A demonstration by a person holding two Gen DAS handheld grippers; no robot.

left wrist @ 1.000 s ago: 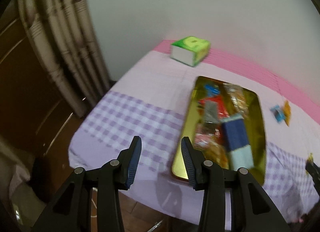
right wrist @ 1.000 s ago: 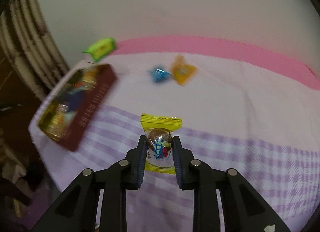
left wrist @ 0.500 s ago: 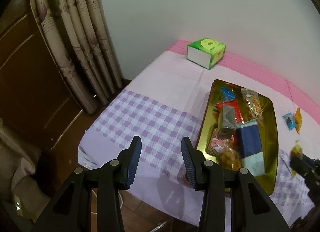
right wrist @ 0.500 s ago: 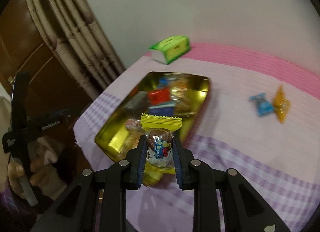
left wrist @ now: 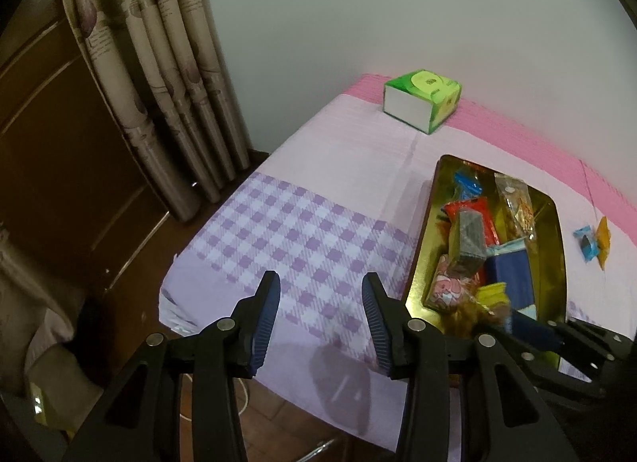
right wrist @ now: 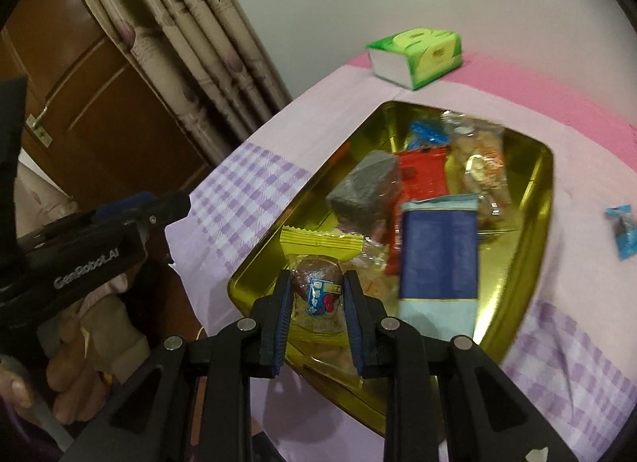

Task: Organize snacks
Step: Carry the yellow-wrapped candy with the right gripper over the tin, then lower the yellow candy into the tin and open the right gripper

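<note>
A gold tin tray [right wrist: 533, 199] [left wrist: 553, 215] holds several wrapped snacks, among them a blue packet [right wrist: 438, 259], a red packet [right wrist: 422, 179] and a grey one [right wrist: 366, 191]. My right gripper [right wrist: 317, 295] is shut on a yellow-edged clear snack packet [right wrist: 318, 263] and holds it over the tray's near left corner; it also shows in the left wrist view [left wrist: 529, 326]. My left gripper [left wrist: 320, 303] is open and empty above the purple checked cloth, left of the tray. A blue candy [left wrist: 587, 241] [right wrist: 623, 231] and an orange candy [left wrist: 603, 237] lie on the cloth right of the tray.
A green tissue box [left wrist: 422, 98] [right wrist: 418, 54] stands at the table's far edge by the wall. Curtains [left wrist: 159, 84] and a brown wooden door [right wrist: 91, 104] are to the left. The table's near edge [left wrist: 247, 358] drops to the floor.
My right gripper has carried the yellow snack packet left from the open cloth to above the tray's near corner. The left gripper has stayed open, its view shifting left of the tray.
</note>
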